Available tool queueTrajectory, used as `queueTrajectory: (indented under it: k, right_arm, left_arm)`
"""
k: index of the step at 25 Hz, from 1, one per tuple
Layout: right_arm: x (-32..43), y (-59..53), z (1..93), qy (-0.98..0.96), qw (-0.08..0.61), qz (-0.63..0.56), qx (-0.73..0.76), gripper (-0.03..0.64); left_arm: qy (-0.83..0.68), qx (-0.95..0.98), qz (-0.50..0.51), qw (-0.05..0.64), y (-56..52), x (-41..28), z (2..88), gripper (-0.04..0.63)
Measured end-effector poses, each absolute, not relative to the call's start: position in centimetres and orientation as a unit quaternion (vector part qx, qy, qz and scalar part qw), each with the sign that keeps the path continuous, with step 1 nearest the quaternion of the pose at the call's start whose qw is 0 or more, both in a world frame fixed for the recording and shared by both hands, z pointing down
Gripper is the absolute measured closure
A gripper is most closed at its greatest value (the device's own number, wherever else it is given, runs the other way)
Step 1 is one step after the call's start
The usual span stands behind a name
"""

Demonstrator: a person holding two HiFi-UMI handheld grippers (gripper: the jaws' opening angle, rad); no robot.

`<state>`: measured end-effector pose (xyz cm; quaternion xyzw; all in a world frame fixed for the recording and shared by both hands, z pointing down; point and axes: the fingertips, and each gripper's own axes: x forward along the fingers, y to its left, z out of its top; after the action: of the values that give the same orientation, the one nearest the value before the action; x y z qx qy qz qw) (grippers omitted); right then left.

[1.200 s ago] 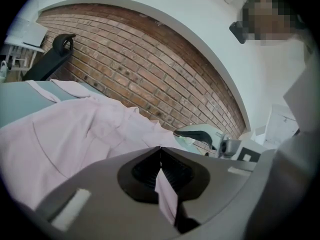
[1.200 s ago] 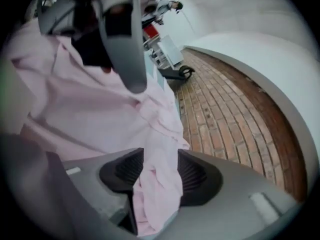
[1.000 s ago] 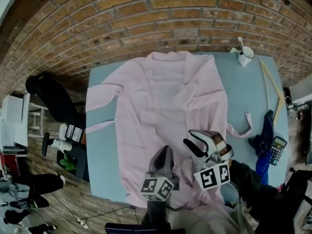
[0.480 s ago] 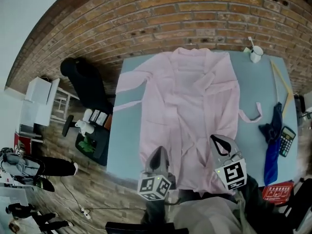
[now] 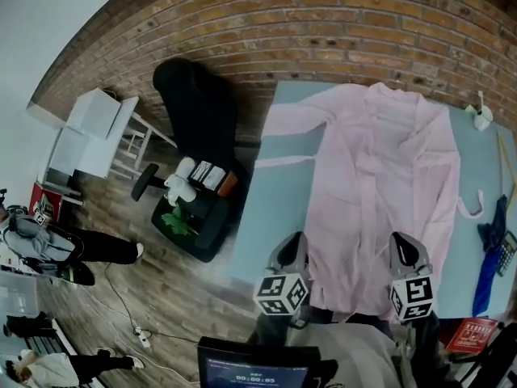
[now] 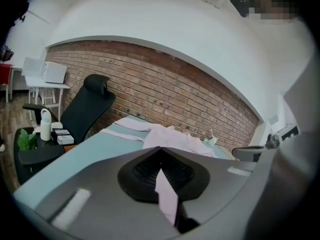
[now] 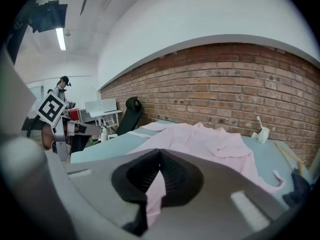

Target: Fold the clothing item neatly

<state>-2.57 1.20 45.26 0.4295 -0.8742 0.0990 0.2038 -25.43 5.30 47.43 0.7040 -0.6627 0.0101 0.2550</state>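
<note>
Plainly, both grippers are clenched on the near hem of the pink garment. The left gripper has its jaws pressed together, with a strip of pink cloth pinched between the pads and trailing out below. The right gripper likewise grips a fold of the same cloth. In the head view they sit side by side at the near edge of the light blue worktop, one toward each end of the hem. The garment lies spread lengthwise on the worktop, collar toward the brick wall, one sleeve reaching out to the left. The hem looks slightly raised, though that view is too coarse to be sure. A white cup stands at the far right corner. A dark blue cloth lies right of the garment.
</note>
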Motion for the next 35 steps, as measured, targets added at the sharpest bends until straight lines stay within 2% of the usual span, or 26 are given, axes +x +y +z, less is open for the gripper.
queueTrajectory:
  k: [6,11,24,35]
  right_arm:
    - [-10.1,1.3,46.1,-0.885,0.206,0.102,0.404,0.615]
    - [-14.0,-0.2,46.4,-0.887,0.206,0.108,0.4,0.615]
    - [-21.8,-10.4,46.7,-0.887,0.2,0.101,0.404,0.615]
    - [-30.4,-21.8,51.0,-0.899,0.229,0.117,0.354,0.615]
  left_arm:
    - [-0.698,0.676,0.011,0.237,2.8,-35.8,47.1,0.588]
    - [-0.703,0.67,0.011,0.237,-1.6,-41.7,47.1,0.558]
    - [-0.678,0.674,0.054,0.29,-11.5,-46.4,53.0,0.565]
    - [-0.668,0.672,0.066,0.313,-20.4,-49.6,57.1,0.565]
